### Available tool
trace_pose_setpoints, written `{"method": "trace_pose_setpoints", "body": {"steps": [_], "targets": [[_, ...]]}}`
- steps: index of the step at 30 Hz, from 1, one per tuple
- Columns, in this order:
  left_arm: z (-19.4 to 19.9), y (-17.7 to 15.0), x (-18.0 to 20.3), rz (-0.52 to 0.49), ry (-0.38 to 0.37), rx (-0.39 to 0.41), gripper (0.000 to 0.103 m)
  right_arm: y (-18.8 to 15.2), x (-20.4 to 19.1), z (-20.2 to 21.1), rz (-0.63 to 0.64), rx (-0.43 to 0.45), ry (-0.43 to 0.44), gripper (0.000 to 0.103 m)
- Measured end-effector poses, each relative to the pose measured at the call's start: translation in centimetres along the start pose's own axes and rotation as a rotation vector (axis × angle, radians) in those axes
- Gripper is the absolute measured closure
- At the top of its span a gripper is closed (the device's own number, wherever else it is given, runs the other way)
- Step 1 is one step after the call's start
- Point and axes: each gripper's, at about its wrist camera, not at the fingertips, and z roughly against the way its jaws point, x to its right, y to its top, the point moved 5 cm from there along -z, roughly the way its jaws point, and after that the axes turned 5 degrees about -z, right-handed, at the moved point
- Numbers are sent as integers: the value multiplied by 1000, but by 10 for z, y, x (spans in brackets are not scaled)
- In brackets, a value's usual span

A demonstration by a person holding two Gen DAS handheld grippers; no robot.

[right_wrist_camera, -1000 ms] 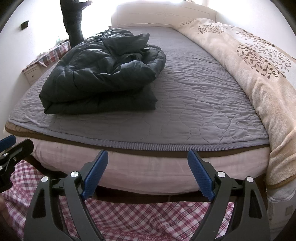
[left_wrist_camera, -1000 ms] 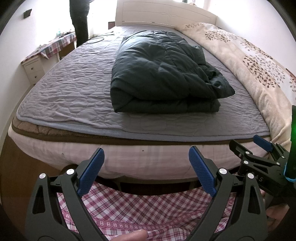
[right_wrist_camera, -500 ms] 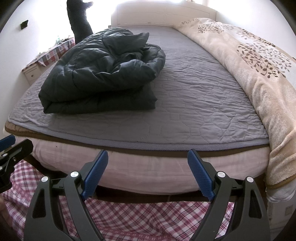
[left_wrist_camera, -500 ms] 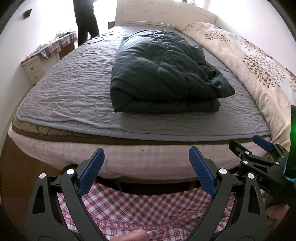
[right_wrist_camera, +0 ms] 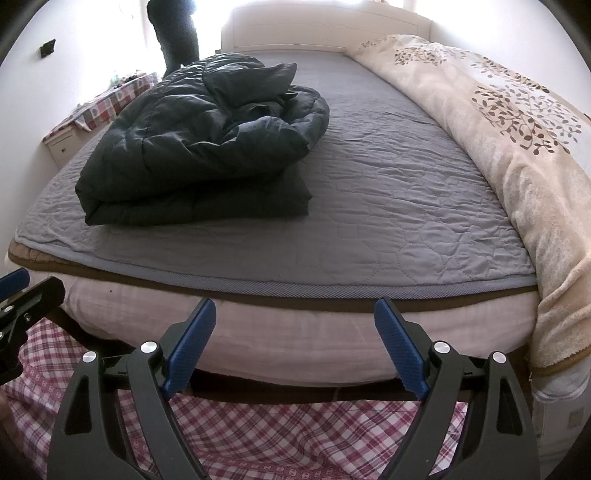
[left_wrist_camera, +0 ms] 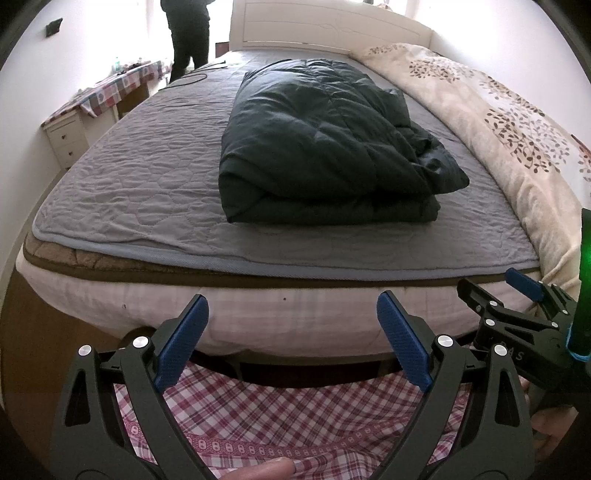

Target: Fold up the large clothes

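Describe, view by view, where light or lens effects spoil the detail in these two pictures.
Left wrist view: window glare washes out the headboard; fisheye bends the bed edge. Right wrist view: the same glare bleaches the headboard and silhouettes the standing person; the dark jacket stays sharp.

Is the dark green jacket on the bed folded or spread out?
Folded: the jacket lies as a thick layered bundle on the grey bed cover.

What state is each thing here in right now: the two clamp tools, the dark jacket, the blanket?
Left gripper: open, holding nothing.
Right gripper: open, holding nothing.
Dark padded jacket: folded into a bundle, lying on the bed.
Floral blanket: piled along the bed's right side.
Grey bed cover: spread flat, lightly wrinkled.
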Motion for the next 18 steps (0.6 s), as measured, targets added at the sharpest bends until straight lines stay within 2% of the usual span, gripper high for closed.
{"method": "trace_pose_setpoints", "body": {"steps": [18], "targets": [[0, 0, 0, -7, 1, -2, 11, 2, 0, 0, 2, 0, 0, 18]]}}
